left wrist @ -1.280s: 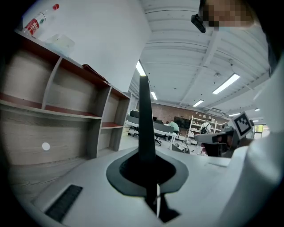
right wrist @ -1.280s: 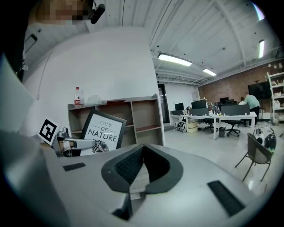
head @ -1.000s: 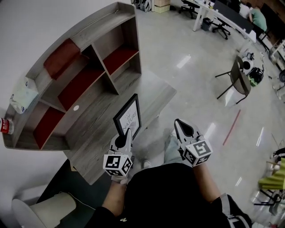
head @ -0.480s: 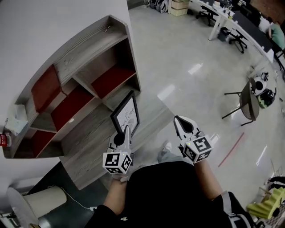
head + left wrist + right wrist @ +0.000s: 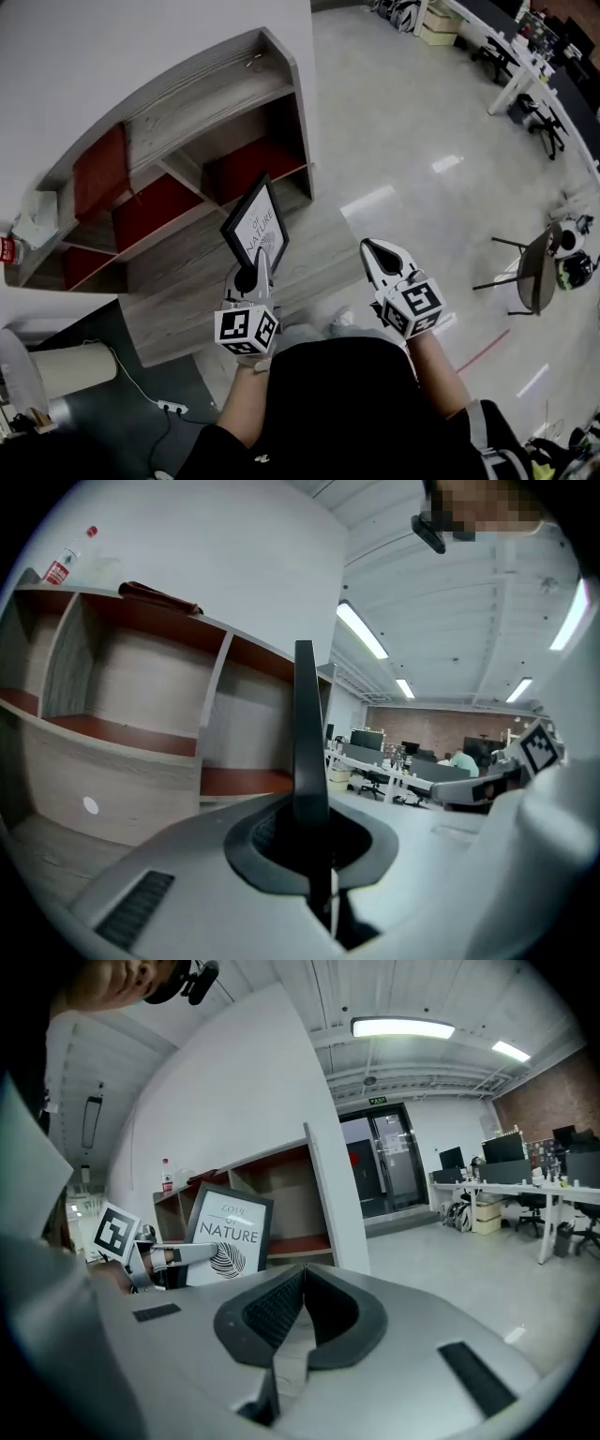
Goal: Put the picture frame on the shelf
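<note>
A black picture frame (image 5: pixel 255 223) with a white "NATURE" leaf print stands upright above the grey wooden desk surface (image 5: pixel 178 281), in front of the shelf unit (image 5: pixel 187 141) with red-lined compartments. My left gripper (image 5: pixel 260 264) is shut on the frame's lower edge. In the left gripper view the frame (image 5: pixel 305 724) is seen edge-on, rising from between the jaws of the left gripper (image 5: pixel 311 841), with the shelf (image 5: pixel 141 733) behind. My right gripper (image 5: pixel 368 247) hangs to the right over the floor, shut and empty. The right gripper view shows that gripper (image 5: pixel 302 1279), the frame (image 5: pixel 228 1235) and the left gripper (image 5: pixel 173 1252).
A red-labelled bottle (image 5: pixel 7 249) and a tissue pack (image 5: pixel 37 208) sit on the shelf's top. A white bin (image 5: pixel 66 367) and a power strip (image 5: pixel 173 408) are on the dark floor at left. A small round table (image 5: pixel 536 277) and office desks (image 5: pixel 511 66) stand far right.
The left gripper has carried the frame up and toward the shelf compartments. The right gripper has kept its place beside it, still shut.
</note>
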`<state>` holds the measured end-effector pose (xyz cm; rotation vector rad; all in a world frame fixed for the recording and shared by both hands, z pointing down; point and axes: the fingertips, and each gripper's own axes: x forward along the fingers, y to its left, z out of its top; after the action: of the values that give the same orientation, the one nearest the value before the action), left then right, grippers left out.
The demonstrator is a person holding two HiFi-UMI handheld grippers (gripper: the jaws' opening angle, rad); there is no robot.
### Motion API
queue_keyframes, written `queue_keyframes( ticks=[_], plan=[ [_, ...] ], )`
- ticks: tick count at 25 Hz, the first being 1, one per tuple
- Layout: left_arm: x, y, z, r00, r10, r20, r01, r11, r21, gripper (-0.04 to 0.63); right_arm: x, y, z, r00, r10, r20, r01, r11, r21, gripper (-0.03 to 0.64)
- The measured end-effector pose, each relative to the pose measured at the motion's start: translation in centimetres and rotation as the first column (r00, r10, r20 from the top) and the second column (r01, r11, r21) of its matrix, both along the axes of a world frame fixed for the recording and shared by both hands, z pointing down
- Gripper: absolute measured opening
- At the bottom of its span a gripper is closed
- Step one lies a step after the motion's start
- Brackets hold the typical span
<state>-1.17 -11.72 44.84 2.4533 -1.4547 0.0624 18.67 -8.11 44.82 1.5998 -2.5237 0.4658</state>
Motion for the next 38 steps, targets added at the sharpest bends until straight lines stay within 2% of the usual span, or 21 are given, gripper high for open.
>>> queue_keyframes(
  ticks=[7,15,20,26,32,35,38],
  plan=[
    [-2.5,-2.9,-1.6,0.992,-0.120,-0.044,0.122,0.991,0.046,0.018,-4.7,-3.8,0.2,0.992,-0.124,-0.010,0.124,0.992,-0.004,-0.003],
    [-5.3,-7.7,-2.6,0.974,-0.200,-0.103,0.210,0.973,0.092,0.018,-9.6,-8.3,-0.5,0.980,-0.194,-0.055,0.194,0.981,0.006,-0.003],
    [-5.8,-10.2,-3.3,0.967,-0.210,-0.146,0.230,0.964,0.135,0.018,-11.7,-11.0,-0.7,0.978,-0.195,-0.069,0.196,0.981,0.008,-0.003],
    [-6.3,-12.8,-2.2,0.954,-0.259,-0.153,0.280,0.951,0.134,0.018,-13.0,-13.0,0.0,0.976,-0.197,-0.088,0.199,0.980,0.006,-0.003],
    [-6.8,-14.4,-1.5,0.951,-0.276,-0.139,0.297,0.942,0.154,0.018,-14.0,-15.3,2.0,0.972,-0.210,-0.101,0.207,0.978,-0.038,-0.003],
    [-7.2,-15.0,-1.2,0.946,-0.295,-0.134,0.315,0.934,0.166,0.018,-14.7,-16.5,3.2,0.970,-0.230,-0.073,0.224,0.971,-0.079,-0.003],
    [-7.3,-15.4,-1.0,0.945,-0.299,-0.129,0.319,0.931,0.176,0.018,-15.9,-18.0,3.7,0.970,-0.235,0.061,0.242,0.960,-0.144,-0.003]
  ],
)
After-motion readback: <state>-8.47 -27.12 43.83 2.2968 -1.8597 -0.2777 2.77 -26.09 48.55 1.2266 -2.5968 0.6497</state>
